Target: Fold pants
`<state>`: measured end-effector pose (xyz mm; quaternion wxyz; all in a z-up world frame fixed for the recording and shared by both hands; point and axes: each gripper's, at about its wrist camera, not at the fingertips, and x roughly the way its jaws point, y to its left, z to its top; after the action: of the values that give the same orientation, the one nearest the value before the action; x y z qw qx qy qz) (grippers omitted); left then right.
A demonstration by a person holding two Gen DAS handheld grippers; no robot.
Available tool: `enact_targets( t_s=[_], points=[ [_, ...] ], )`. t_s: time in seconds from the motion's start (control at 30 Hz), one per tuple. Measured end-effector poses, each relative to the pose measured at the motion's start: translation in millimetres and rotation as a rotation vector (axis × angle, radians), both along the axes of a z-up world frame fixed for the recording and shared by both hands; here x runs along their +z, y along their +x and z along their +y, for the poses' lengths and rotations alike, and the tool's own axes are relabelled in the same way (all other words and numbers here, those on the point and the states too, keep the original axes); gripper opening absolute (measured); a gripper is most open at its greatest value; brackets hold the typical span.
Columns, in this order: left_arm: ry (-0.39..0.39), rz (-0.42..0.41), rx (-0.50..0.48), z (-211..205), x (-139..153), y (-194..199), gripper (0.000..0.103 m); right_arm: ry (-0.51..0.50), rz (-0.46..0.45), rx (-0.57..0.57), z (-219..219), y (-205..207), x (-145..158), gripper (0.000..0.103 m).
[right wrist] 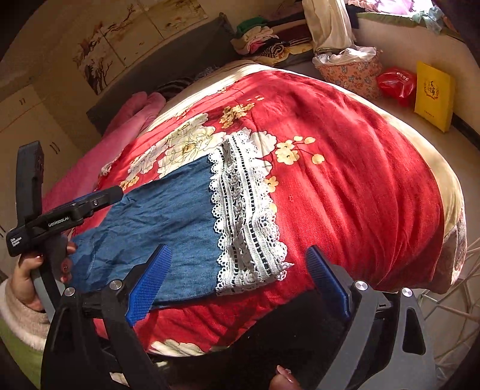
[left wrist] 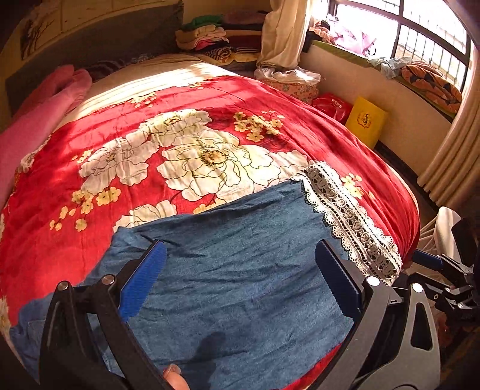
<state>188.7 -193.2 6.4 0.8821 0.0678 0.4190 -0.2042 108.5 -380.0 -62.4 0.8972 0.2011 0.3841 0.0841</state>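
Blue denim pants [left wrist: 240,276] with a white lace hem [left wrist: 351,216] lie flat on the red floral quilt [left wrist: 168,150], near the bed's front edge. In the right wrist view the pants [right wrist: 162,222] run left, with the lace hem [right wrist: 246,216] at their right end. My left gripper [left wrist: 240,267] is open and empty, hovering over the middle of the denim. My right gripper [right wrist: 237,270] is open and empty, just above the lower end of the lace hem. The left gripper's body [right wrist: 60,219] shows at the left of the right wrist view.
A pink blanket [left wrist: 39,114] lies along the bed's left side. Stacked folded clothes [left wrist: 216,39] sit beyond the bed's head. A flowered basket [right wrist: 351,75], a red bag [right wrist: 396,84] and a yellow box [right wrist: 435,96] stand on the floor on the right, below the window [left wrist: 420,27].
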Motion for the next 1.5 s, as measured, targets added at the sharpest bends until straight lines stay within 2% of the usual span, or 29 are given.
enact_targets(
  t_s=[0.17,0.57,0.67,0.73,0.8,0.93,0.97,1.0,1.07,1.1,1.17,1.23,1.37,1.5],
  points=[
    [0.062,0.033,-0.073,-25,-14,28,0.093,0.016,0.034,-0.015,-2,6,-11,0.091],
    [0.128,0.128,-0.290,-69,-46,82,0.093,0.064,0.111,0.003,5,23,-33,0.091],
    [0.088,0.176,-0.313,-72,-55,92,0.093,0.078,0.104,0.010,7,21,-34,0.090],
    [0.051,0.208,-0.324,-72,-60,97,0.092,0.094,0.098,0.022,8,20,-34,0.084],
    [0.038,0.218,-0.338,-75,-64,97,0.077,0.110,0.097,0.019,8,20,-34,0.078],
    [0.045,0.208,-0.356,-81,-65,95,0.067,0.147,0.095,0.008,5,21,-36,0.064],
    [0.033,0.212,-0.364,-82,-65,97,0.052,0.159,0.094,0.005,5,22,-37,0.059],
    [0.013,0.216,-0.377,-83,-63,97,0.031,0.169,0.092,0.004,4,23,-37,0.055],
    [0.008,0.232,-0.390,-85,-64,97,0.023,0.181,0.086,0.004,3,24,-38,0.042],
    [0.011,0.235,-0.397,-86,-64,95,0.017,0.187,0.084,0.003,2,25,-38,0.039],
    [0.001,0.240,-0.405,-86,-65,93,0.012,0.218,0.072,0.006,0,26,-37,0.030],
    [-0.024,0.245,-0.394,-82,-64,95,0.009,0.219,0.064,0.003,0,25,-34,0.028],
    [-0.087,0.227,-0.391,-71,-49,96,0.005,0.197,-0.008,0.022,9,20,-12,0.027],
    [-0.181,0.201,-0.375,-46,-25,94,0.005,0.163,-0.099,0.093,32,15,22,0.027]
  ],
)
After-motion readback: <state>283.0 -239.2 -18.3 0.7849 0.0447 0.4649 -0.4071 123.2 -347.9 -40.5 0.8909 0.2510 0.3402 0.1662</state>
